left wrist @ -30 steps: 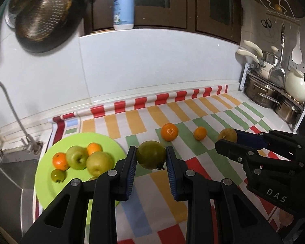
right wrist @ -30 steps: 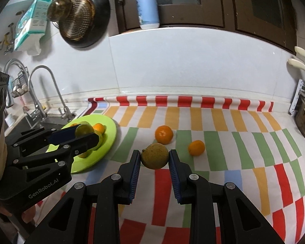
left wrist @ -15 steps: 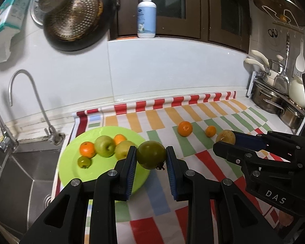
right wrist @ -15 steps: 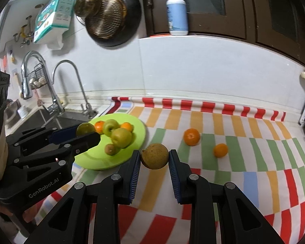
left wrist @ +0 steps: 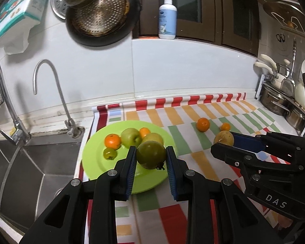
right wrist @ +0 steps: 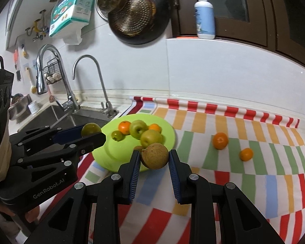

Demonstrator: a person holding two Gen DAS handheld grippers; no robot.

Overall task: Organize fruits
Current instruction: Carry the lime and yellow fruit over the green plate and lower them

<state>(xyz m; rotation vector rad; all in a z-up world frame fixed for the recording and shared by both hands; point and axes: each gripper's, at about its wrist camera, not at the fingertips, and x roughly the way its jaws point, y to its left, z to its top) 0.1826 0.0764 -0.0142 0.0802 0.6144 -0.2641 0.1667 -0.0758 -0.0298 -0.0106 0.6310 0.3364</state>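
Left wrist view: my left gripper (left wrist: 151,158) is clamped on a dark green fruit (left wrist: 151,154), both blue pads pressed to its sides, with its stem end facing down toward me. Just beyond and below it lies the lime green plate (left wrist: 95,160), which carries two oranges, two pale green apples and one small green fruit, all slightly left of and ahead of my fingers. To the right I see my right gripper (left wrist: 223,142) closed on a brown pear (left wrist: 224,138). Further ahead on that side, two loose oranges (left wrist: 203,124) sit on the striped cloth (left wrist: 172,118) covering the counter. In the right wrist view, the brown pear fills the gap between the pads, over the plate's near rim, and the left gripper hangs off to the left with its fruit above the plate's left edge, near the sink (right wrist: 50,118).
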